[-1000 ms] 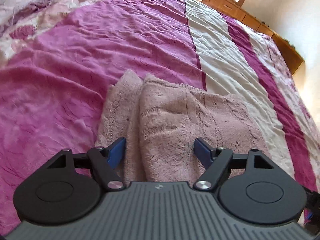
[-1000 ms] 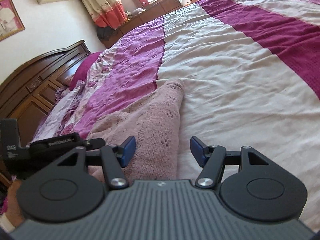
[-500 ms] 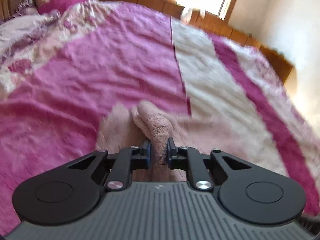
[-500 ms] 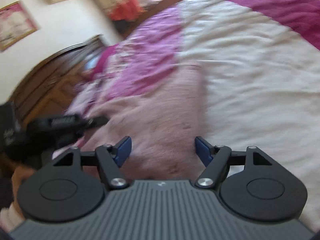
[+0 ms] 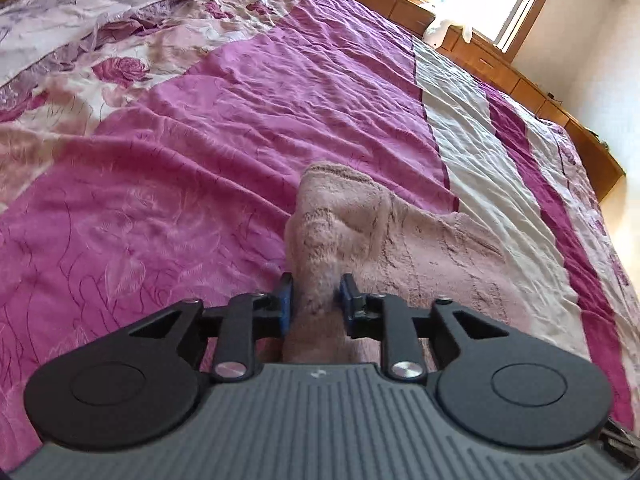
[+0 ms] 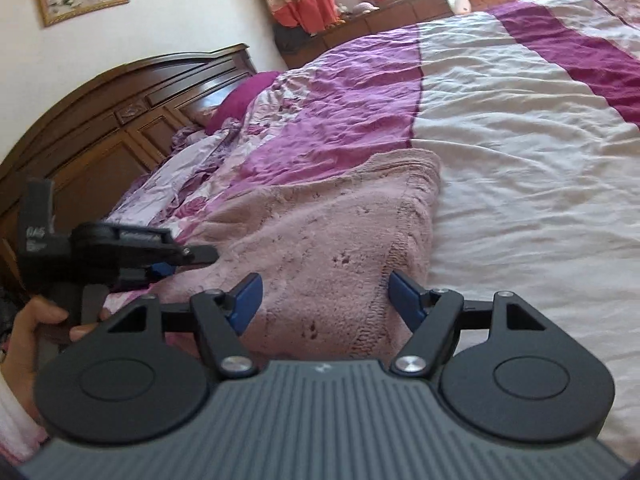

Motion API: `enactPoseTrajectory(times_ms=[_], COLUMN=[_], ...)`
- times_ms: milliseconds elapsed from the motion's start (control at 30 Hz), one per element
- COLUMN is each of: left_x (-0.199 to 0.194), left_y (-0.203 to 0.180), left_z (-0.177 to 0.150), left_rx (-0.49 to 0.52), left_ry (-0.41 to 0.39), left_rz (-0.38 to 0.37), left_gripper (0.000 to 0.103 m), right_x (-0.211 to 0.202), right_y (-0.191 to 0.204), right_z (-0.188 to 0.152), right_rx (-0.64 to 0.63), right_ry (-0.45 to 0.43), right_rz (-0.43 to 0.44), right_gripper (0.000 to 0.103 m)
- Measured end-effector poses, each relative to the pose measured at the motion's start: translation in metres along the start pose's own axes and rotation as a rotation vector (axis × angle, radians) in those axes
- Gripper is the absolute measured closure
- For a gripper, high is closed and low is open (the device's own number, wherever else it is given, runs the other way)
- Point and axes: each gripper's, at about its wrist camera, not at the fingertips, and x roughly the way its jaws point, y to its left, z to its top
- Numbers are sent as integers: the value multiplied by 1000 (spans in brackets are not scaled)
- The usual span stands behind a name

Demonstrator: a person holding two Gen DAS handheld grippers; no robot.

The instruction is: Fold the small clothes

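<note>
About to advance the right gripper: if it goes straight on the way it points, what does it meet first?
Most likely the pink knitted garment, lying between the open right gripper fingers; beyond it the bedspread. Depth is unclear.

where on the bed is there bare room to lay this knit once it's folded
Free: the white stripe right of the pink knit, and the magenta spread to its left. Crowded: the near edge, where the left claw pinches the knit and the right claw hovers open.

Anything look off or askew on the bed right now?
Nothing damaged or spilled. The pink knit garment is bunched into a ridge where the left gripper pinches it; the right gripper is open over it.
</note>
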Motion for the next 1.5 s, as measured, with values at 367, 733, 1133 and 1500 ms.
enactPoseTrajectory(times_ms=[367, 733, 1133, 1500], left_x=[-11, 27, -6, -69], left_y=[4, 23, -9, -87], left_z=[-18, -34, -38, -92], left_rx=[-22, -267, -269, -132], left_ry=[72, 169, 158, 220], left_rz=[-30, -274, -409, -487], left_gripper=[27, 22, 54, 54], right_x=[17, 57, 11, -104], right_y=[-41, -47, -34, -59], right_z=[-1, -1, 31, 25], right_rx=[299, 344, 352, 322], right_ry=[80, 167, 103, 68], right_rz=[27, 140, 233, 197], right_gripper=[25, 22, 53, 53])
